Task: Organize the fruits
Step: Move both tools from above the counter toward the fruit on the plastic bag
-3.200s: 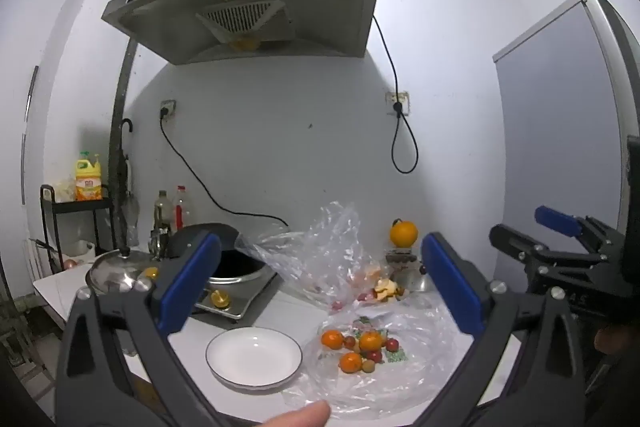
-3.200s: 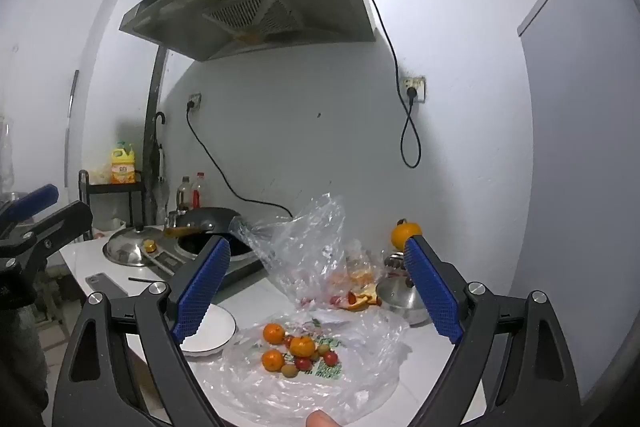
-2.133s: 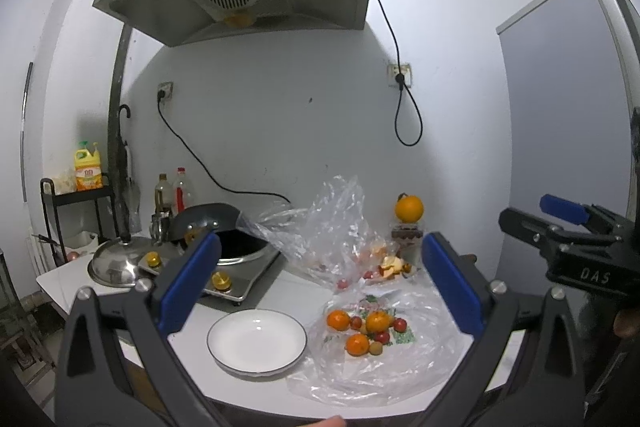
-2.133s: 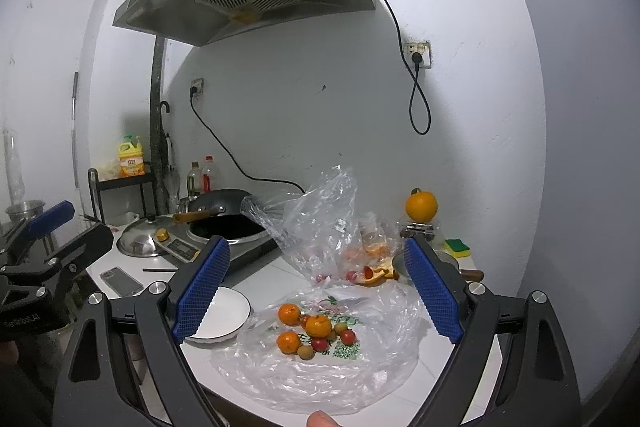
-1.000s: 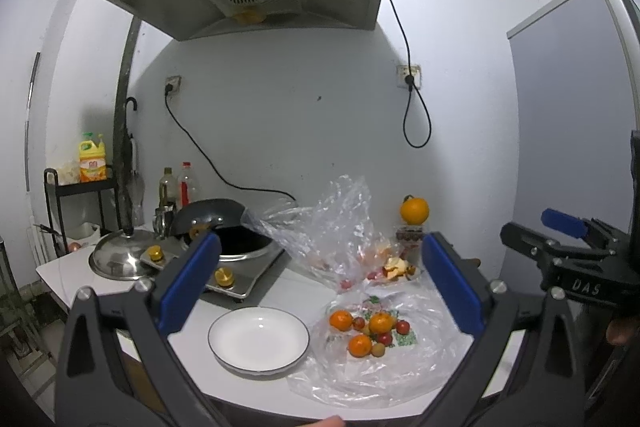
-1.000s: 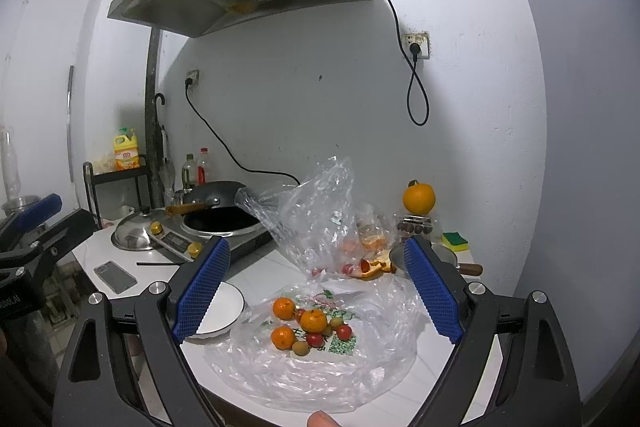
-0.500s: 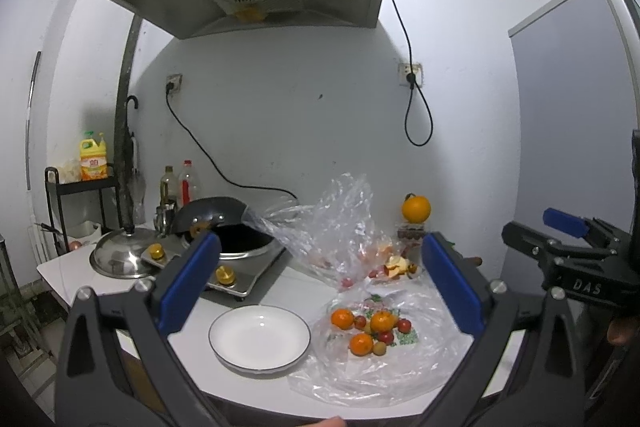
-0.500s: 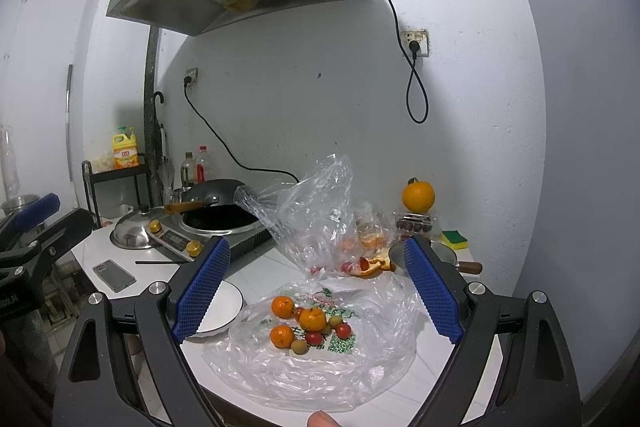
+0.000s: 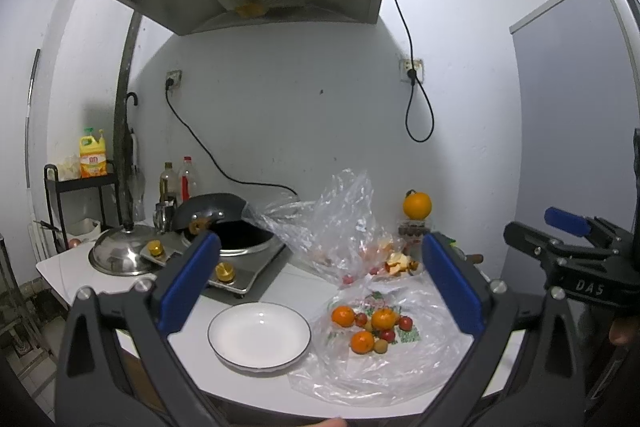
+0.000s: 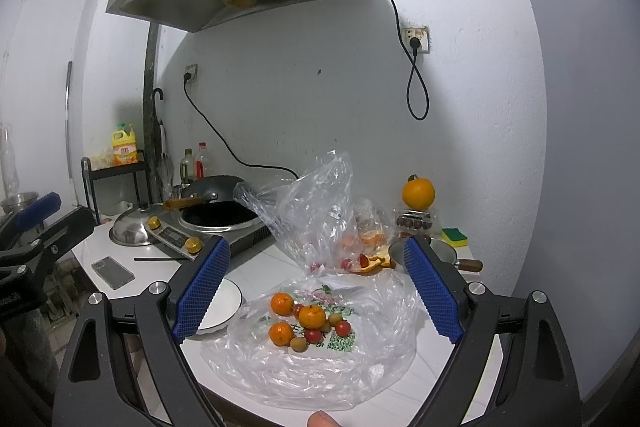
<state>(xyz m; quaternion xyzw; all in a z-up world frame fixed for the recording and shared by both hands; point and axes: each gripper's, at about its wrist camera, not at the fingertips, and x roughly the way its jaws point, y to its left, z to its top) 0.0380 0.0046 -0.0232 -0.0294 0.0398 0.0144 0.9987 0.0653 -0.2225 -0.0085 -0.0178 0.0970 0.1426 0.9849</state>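
Note:
Small oranges (image 9: 343, 315) (image 10: 282, 303), red cherry tomatoes (image 9: 405, 323) (image 10: 342, 327) and brownish little fruits lie in a pile on a flat clear plastic bag (image 9: 380, 367) (image 10: 320, 375) on the white counter. An empty white plate (image 9: 259, 335) (image 10: 224, 305) sits just left of the bag. My left gripper (image 9: 320, 283) is open, held back from the counter, framing plate and fruit. Likewise open and empty, my right gripper (image 10: 316, 287) hovers in front of the fruit pile. Each gripper shows at the edge of the other's view.
Behind the pile stands a crumpled clear bag (image 9: 332, 227) (image 10: 308, 211) with more fruit and orange peel. A large orange (image 9: 417, 205) (image 10: 418, 191) tops a small box. A stove with black wok (image 9: 228, 227), a steel lid (image 9: 120, 255), a phone (image 10: 113, 272) and a sponge (image 10: 454, 235) fill the counter.
Both grippers drifted slightly over the last seconds; the right one came a little closer to the fruit pile. Nothing on the counter moved and both stayed open.

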